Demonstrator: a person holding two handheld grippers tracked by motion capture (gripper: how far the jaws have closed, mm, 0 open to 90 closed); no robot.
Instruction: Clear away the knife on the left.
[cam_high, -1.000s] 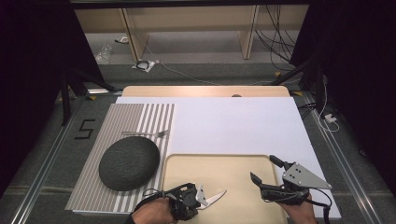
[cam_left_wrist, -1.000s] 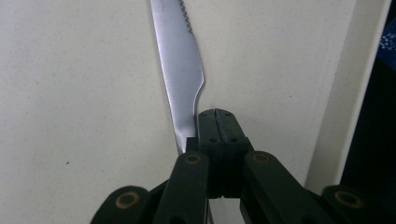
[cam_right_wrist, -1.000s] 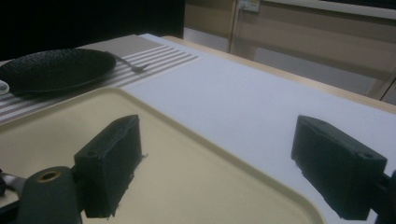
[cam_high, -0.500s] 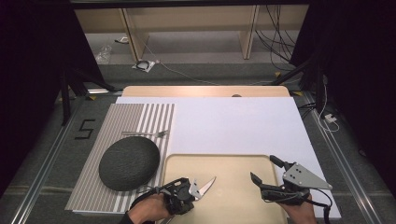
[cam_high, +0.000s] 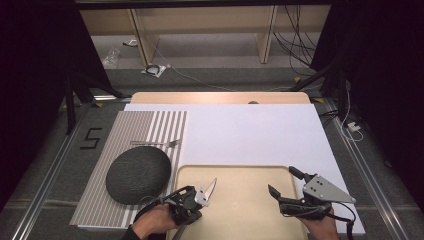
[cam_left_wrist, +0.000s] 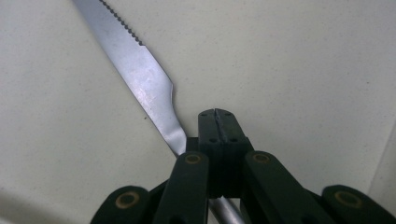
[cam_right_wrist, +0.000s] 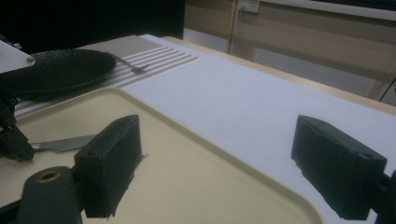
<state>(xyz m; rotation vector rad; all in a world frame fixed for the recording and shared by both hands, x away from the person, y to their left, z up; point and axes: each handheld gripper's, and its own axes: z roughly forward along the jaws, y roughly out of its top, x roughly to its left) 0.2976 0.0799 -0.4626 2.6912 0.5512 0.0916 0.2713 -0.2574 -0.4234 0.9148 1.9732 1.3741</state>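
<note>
— while my left gripper (cam_high: 186, 199) is clenched on the knife (cam_high: 206, 191), tell me how it sits.

— i have it by the handle; in the left gripper view my two black jaws are pressed together with the knife (cam_left_wrist: 140, 74) coming out beside them, blade running up and away to the left, serrated edge on the far side. from the high view the blade tip points forward and a little to the right, over the near left part of the cream tray (cam_high: 250, 220). whether the blade rests on the tray or hangs just above it i cannot tell.

— and your other hand?

— my right gripper (cam_high: 285, 184) is released, jaws wide apart with nothing between them, low over the right side of the tray. in the right gripper view i see the tray rim (cam_right_wrist: 187, 128), and the knife (cam_right_wrist: 60, 143) lying well off to the left.

— what lies beyond?

— left of the tray, on the striped mat (cam_high: 145, 131), the dark round plate (cam_high: 138, 173), and a fork (cam_high: 159, 143) just behind it. all of it sits on the white sheet (cam_high: 250, 135) covering the bench.

— so what does the next move turn on?

— my guess: the plate lies to the left of the knife, the left hand is far nearer, and the knife's long axis runs front to back.
</note>
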